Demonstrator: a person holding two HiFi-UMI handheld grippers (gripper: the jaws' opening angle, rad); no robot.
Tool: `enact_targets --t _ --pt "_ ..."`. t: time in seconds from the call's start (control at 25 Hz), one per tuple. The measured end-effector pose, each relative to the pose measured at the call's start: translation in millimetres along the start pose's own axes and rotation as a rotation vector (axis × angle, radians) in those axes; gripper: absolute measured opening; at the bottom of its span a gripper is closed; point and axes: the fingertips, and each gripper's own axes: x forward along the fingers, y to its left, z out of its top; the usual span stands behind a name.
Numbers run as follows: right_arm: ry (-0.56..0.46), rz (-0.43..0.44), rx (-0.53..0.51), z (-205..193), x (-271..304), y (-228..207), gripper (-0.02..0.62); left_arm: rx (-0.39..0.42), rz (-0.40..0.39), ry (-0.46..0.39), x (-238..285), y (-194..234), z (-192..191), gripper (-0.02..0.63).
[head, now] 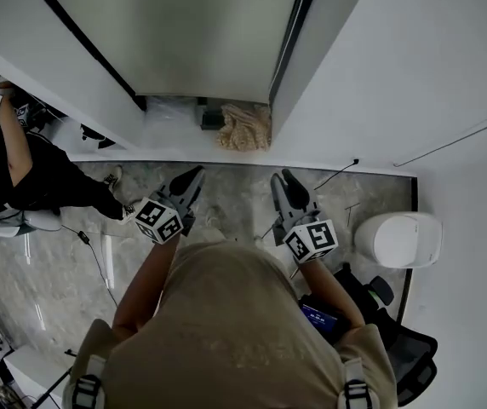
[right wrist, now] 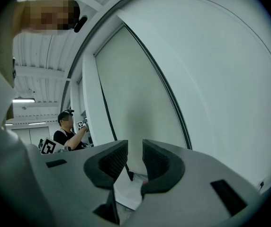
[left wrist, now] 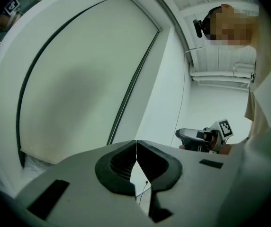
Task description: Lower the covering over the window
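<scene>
head view, smooth matte blind (head: 175,32), marbled grey floor (head: 226,196), left tongs (head: 196,175) clenched empty, right tongs (head: 283,177) parted, empty

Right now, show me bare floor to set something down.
Bare floor lies between the left tool and right tool, up to the wall base. Crowded: beige cloth under the blind, white bin at right, another person and cable at left.

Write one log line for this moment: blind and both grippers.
blind: almost fully down | left gripper: shut, empty | right gripper: open, empty | both: facing blind, not touching
</scene>
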Motion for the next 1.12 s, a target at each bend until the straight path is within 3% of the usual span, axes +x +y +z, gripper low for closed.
enact_targets --t 0.64,0.88,1.12 --pt "-0.049 -0.086 -0.030 -7 102 24 0.081 0.035 -0.154 0.034 23 100 38 0.017" --pt "-0.044 -0.110 -0.024 -6 115 6 0.081 0.028 -0.191 0.043 52 106 40 0.017" --pt "-0.039 -0.064 -0.026 11 122 -24 0.081 0.020 -0.211 0.052 94 90 46 0.017"
